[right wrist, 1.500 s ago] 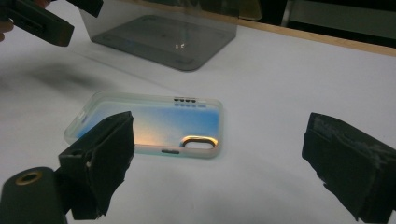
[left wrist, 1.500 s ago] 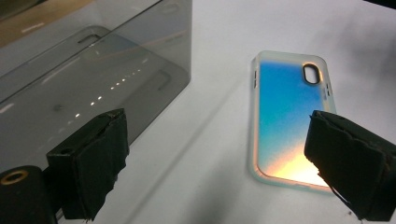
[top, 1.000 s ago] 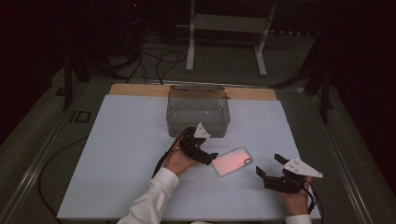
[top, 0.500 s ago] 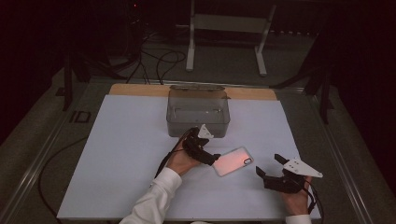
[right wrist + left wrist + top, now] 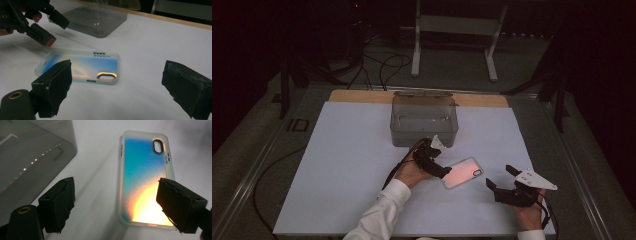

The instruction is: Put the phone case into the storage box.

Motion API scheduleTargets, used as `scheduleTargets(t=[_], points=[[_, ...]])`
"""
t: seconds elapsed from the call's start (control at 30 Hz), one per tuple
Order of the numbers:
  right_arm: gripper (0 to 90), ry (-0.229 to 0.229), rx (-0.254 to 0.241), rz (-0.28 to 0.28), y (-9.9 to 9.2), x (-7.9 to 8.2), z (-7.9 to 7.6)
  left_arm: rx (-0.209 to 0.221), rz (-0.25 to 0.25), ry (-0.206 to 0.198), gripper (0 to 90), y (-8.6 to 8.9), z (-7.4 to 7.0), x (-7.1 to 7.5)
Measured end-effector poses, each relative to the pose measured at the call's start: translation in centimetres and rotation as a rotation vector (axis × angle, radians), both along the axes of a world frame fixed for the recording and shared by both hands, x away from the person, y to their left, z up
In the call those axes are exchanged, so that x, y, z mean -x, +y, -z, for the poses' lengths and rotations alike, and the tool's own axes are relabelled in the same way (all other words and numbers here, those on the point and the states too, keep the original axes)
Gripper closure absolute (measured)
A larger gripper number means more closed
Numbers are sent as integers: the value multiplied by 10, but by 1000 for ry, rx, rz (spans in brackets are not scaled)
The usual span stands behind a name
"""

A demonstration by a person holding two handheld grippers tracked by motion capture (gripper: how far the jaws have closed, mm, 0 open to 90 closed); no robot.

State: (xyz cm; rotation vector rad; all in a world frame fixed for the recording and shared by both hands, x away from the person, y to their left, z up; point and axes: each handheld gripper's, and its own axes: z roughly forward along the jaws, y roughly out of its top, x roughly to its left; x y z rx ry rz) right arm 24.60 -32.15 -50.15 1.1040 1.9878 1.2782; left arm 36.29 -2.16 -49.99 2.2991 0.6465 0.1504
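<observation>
A clear phone case [image 5: 462, 172] with a blue-to-orange sheen lies flat on the white sheet [image 5: 342, 165]. My left gripper [image 5: 441, 159] hovers at the case's left end, open, and its jaws have just been closing a little. In the left gripper view the phone case [image 5: 143, 177] lies partly under the right jaw of my left gripper [image 5: 116, 183], and the pads do not press on it. My right gripper [image 5: 500, 176] rests open to the right of the case. The right gripper view looks between the jaws of my right gripper [image 5: 118, 66] at the phone case [image 5: 80, 65] and the left gripper [image 5: 56, 31] beyond.
A smoky transparent box [image 5: 424, 120] stands just behind the left gripper, close to its left jaw, and it is the same box [image 5: 30, 152] in the left gripper view. A wooden strip [image 5: 362, 96] edges the sheet's far side. Cables and a metal stand [image 5: 452, 40] lie beyond the table.
The left hand has edged slightly towards the case. The case and the right gripper have not moved.
</observation>
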Motion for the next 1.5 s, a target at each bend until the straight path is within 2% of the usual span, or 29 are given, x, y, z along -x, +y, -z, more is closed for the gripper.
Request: scheduleTargets(t=[0.13, 0.3, 0.43, 0.67, 0.93, 1.03, 1.13, 1.3, 1.5], points=[[95, 0, 2, -1, 0, 0, 0, -1, -5, 16, 203, -3, 2, -1], [94, 0, 1, -1, 0, 0, 0, -27, -3, 17, 275, -6, 2, -1], [95, 1, 2, -1, 0, 0, 0, -40, 6, 32, 378, -8, 3, -2], [94, 1, 3, -1, 0, 0, 0, -74, 29, 90, 598, -10, 10, -6], [94, 0, 5, -1, 0, -1, 0, -84, 58, 125, 774, -12, 14, -6], [95, 1, 3, -1, 0, -1, 0, -104, 57, 123, 800, -14, 12, -6], [94, 1, 5, -2, 0, -1, 0, -120, 49, 115, 866, -15, 11, -7], [95, 2, 4, -1, 0, 0, 0, -141, 58, 97, 882, -17, 10, -5], [95, 0, 2, -1, -1, 0, 0, -124, 52, 99, 889, -14, 10, -4]])
